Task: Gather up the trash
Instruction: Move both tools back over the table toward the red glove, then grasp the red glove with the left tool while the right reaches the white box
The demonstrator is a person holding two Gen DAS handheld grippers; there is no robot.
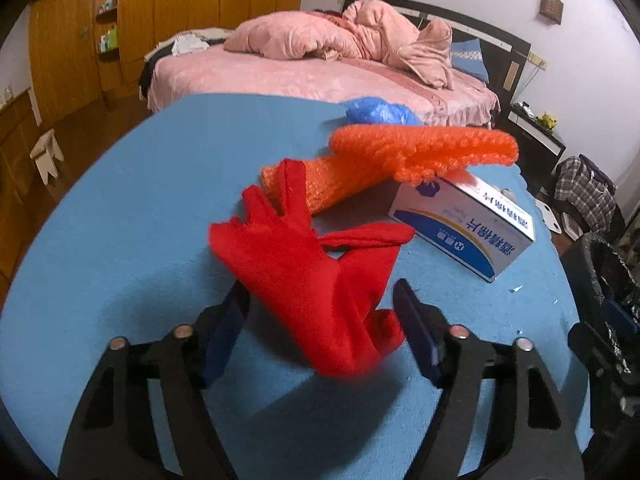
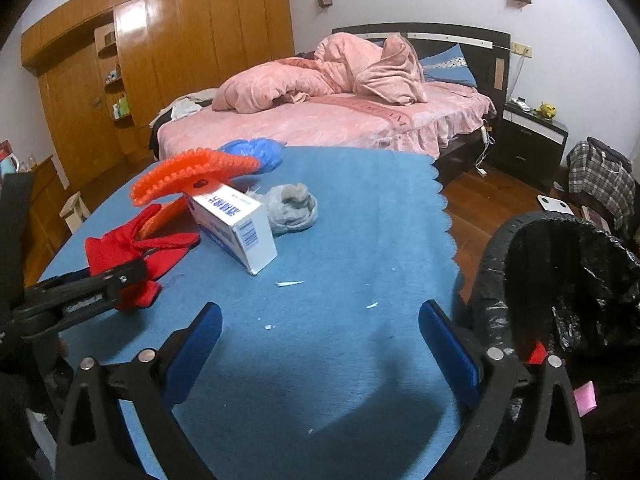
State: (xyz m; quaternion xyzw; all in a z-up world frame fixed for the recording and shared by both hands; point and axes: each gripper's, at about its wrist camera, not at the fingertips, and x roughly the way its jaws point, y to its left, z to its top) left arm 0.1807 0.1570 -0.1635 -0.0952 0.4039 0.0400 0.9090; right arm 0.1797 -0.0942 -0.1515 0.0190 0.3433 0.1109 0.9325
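The left black two-finger gripper with blue pads [image 1: 320, 320] has its jaws spread wide, low above the surface; the right black two-finger gripper with blue pads [image 2: 320, 340] is also wide apart, holding nothing.

On the blue counter [image 2: 340, 208] I count one red glove [image 1: 304, 276], one orange knobbly glove [image 1: 404, 152], one orange mesh piece [image 1: 336, 188] under it, one white and blue box [image 1: 468, 224], one crumpled blue plastic bag [image 2: 256, 150] and one grey wad of cloth [image 2: 292, 208]. I can make out three small white paper scraps on the cloth: one [image 2: 290, 283], a second [image 2: 373, 305] and a third [image 2: 267, 327]. Beside the counter I see one bin [image 2: 560, 280] lined with a black bag. I have two claws: the left [image 1: 320, 320] and the right [image 2: 320, 336]. Further back I count one bed [image 2: 320, 128], one nightstand [image 2: 532, 140] and one small white stool [image 1: 46, 156].
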